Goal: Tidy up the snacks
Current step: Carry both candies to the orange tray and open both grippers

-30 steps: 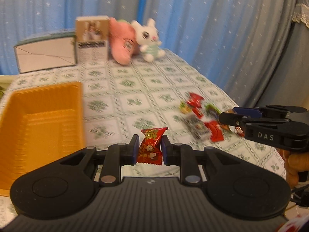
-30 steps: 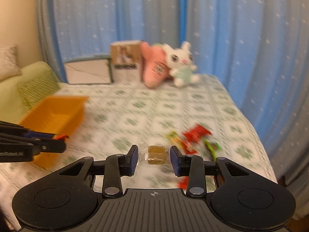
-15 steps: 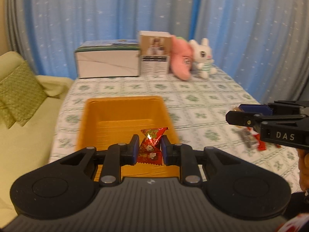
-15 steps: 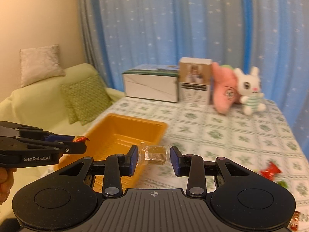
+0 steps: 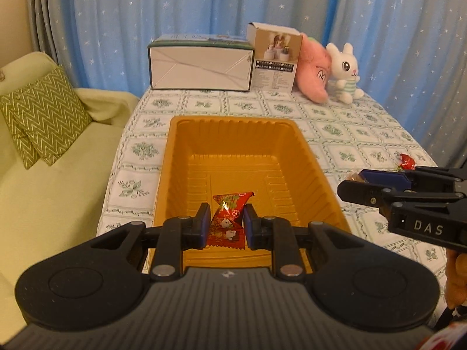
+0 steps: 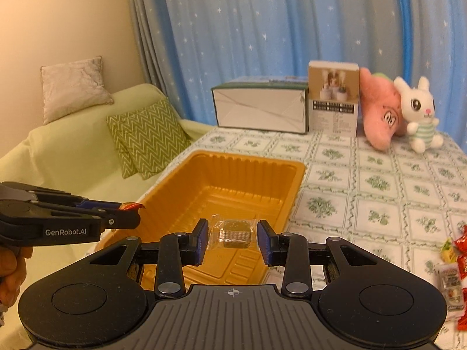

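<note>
The tray (image 5: 236, 134) is orange-gold, ribbed along its walls. The tablecloth (image 5: 344, 134) is white with a green floral grid. The curtain (image 5: 204, 3) is blue, dotted with white stars. The cushion (image 5: 43, 116) has a green-and-cream zigzag. The candy wrapper (image 5: 229, 221) is red with gold print; the plush rabbit (image 5: 344, 73) is white, its shirt green-striped.

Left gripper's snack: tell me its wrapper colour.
Red, with gold lettering and small white cartoon figures on the wrapper. The left wrist view shows it best.

The clothed table (image 5: 344, 134) bears orange tray (image 5: 233, 122), boxes (image 5: 201, 67), plush toys (image 5: 344, 73), snacks (image 6: 455, 250).
</note>
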The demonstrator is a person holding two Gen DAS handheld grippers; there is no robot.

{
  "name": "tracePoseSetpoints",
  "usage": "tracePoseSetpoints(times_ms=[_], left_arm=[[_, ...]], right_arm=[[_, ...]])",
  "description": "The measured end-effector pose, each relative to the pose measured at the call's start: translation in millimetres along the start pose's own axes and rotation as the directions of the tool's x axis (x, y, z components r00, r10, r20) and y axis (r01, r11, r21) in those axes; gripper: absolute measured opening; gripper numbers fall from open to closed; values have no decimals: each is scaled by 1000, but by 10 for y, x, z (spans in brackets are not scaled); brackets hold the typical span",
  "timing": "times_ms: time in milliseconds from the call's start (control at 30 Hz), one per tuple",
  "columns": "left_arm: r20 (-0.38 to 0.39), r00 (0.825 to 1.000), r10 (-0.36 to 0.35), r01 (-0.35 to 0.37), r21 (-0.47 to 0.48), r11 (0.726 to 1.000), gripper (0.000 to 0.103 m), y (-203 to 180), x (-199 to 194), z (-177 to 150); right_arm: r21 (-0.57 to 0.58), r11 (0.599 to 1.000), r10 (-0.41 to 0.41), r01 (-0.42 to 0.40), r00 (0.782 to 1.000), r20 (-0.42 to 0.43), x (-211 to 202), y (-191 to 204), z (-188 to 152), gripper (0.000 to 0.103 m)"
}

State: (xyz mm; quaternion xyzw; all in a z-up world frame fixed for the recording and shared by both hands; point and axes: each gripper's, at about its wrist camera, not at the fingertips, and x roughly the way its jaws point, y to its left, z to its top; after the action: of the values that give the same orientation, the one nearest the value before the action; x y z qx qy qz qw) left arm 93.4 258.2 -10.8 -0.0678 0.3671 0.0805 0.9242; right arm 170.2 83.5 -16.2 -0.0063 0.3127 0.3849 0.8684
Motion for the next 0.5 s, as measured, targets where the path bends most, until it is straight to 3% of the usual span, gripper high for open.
tracePoseSetpoints(times_ms=[167, 267, 500], left_arm=[[-5, 1000, 6, -7, -15, 1000, 22, 43, 128, -13], [-2, 1000, 3, -3, -26, 1000, 33, 69, 143, -11], [13, 1000, 23, -22, -36, 999, 34, 135, 21, -45]], right_arm=[[-10, 1000, 5, -6, 1000, -27, 116, -5, -39, 37], [-16, 1000, 5, -6, 999, -36, 152, 7, -56, 37], [-23, 1000, 8, -9, 999, -50, 198, 27, -76, 37]])
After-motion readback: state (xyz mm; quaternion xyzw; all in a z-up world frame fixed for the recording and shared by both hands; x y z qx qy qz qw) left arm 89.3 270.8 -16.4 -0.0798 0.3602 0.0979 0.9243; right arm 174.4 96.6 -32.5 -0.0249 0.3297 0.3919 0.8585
